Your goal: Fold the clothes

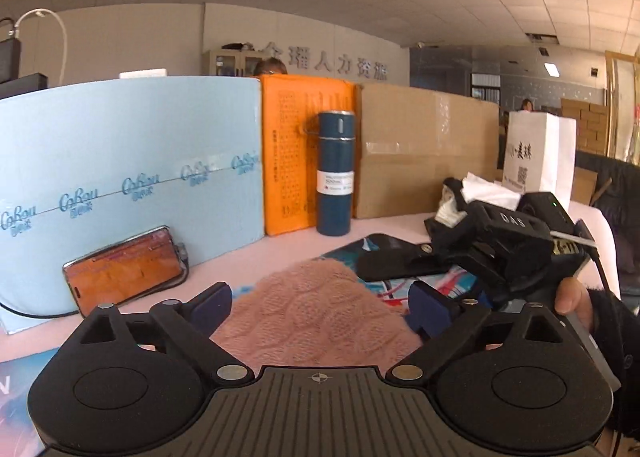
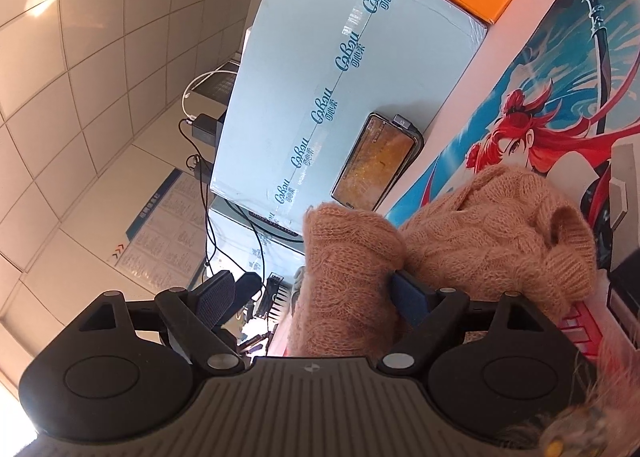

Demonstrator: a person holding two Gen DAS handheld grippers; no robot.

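A: Where the left gripper (image 1: 320,307) frames the scene, its jaws stand wide apart with the pink knitted sweater (image 1: 320,321) lying between them, untouched by either pad; the sweater's near edge is hidden behind the gripper body.

B: And the right gripper (image 2: 316,297)?

A: Its jaws are spread too. A fold of the sweater (image 2: 460,241) drapes against one blue fingertip (image 2: 408,297); the other pad is bare, so nothing is clamped.

B: Where does the garment lie?

A: On the printed mat (image 1: 400,257) covering the pink table (image 1: 280,249), near the phone (image 1: 124,269) propped against the blue box (image 1: 132,145). From the left, a hand (image 1: 572,293) and the right gripper's body cover part of the mat.
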